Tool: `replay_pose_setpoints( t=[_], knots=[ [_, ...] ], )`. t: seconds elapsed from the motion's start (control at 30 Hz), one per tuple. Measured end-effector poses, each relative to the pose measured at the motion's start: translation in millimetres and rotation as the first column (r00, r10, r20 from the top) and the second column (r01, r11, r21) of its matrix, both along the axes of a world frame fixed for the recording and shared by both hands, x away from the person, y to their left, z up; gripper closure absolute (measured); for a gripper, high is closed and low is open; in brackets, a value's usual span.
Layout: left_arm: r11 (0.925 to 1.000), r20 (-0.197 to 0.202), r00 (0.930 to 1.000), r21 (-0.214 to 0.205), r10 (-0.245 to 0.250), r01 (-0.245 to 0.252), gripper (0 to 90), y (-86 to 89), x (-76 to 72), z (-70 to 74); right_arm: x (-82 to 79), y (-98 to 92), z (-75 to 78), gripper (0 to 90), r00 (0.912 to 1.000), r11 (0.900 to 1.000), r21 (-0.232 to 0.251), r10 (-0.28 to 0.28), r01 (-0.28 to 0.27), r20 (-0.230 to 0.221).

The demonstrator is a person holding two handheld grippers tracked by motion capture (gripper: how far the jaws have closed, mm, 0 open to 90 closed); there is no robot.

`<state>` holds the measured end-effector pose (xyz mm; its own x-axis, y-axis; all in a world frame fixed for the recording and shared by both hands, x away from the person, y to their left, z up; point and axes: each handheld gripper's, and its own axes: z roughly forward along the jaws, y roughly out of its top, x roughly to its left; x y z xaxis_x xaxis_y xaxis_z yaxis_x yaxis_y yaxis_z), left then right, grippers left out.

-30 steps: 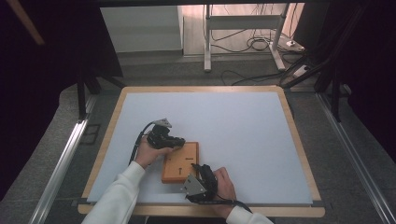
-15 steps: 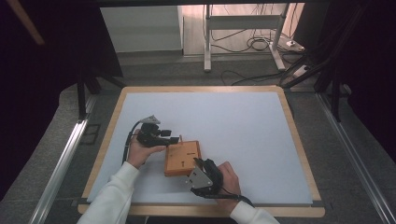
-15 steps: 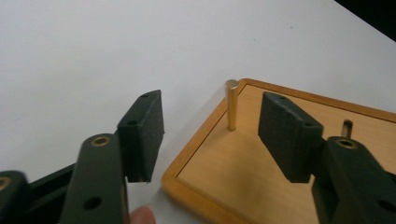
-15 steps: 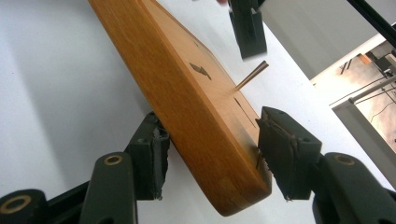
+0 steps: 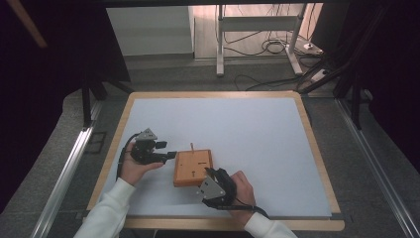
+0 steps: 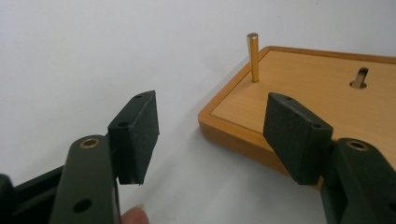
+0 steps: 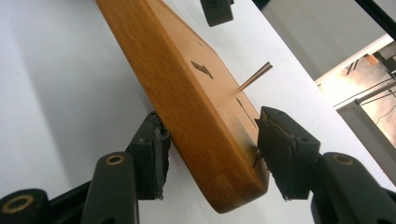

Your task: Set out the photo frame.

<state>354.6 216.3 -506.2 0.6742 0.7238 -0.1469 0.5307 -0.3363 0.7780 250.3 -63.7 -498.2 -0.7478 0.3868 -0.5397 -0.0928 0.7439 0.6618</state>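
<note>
A flat wooden board (image 5: 193, 167) lies on the white table, with a thin brass pin (image 5: 191, 147) standing upright at its far left corner. My left gripper (image 5: 171, 155) sits just left of the board. Its jaws have just been opening, and they stand wide apart with nothing between them. From the left gripper view (image 6: 210, 135) the pin (image 6: 253, 58) rises from the board (image 6: 327, 88) beyond the pads. My right gripper (image 5: 210, 173) is at the board's near right corner. Its pads (image 7: 280, 149) clamp the board (image 7: 187, 93), and the pin (image 7: 254, 77) juts out farther along.
The white table top (image 5: 237, 124) has a wooden rim (image 5: 213, 94) and bare room to the right of and behind the board. Beyond the far edge are a metal stand (image 5: 257, 34) and cables (image 5: 267, 47) on the floor.
The left gripper opened, let go of the pin and drew back to the left of the board. The pin stays upright in the board. The right gripper closed a little on the board's corner.
</note>
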Motion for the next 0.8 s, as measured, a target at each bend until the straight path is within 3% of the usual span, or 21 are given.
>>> replay_pose_setpoints(
  t=[0.43, 0.8],
  knots=[
    [0.9991, -0.018, 0.9994, 0.029, 0.03, -0.029, 34.6, 19.9, -7.5, -12.1, 3.9, 2.1, 9.1, 47.6, 0.9998, 0.9995, -0.029, 0.013, -0.013, -0.017],
    [0.9993, -0.008, 0.9995, 0.02, 0.031, -0.031, 34.8, 20.2, -8.4, -11.0, 17.8, 5.0, 29.5, 53.4, 0.9986, 0.9983, -0.051, 0.025, -0.028, -0.047]
  ],
)
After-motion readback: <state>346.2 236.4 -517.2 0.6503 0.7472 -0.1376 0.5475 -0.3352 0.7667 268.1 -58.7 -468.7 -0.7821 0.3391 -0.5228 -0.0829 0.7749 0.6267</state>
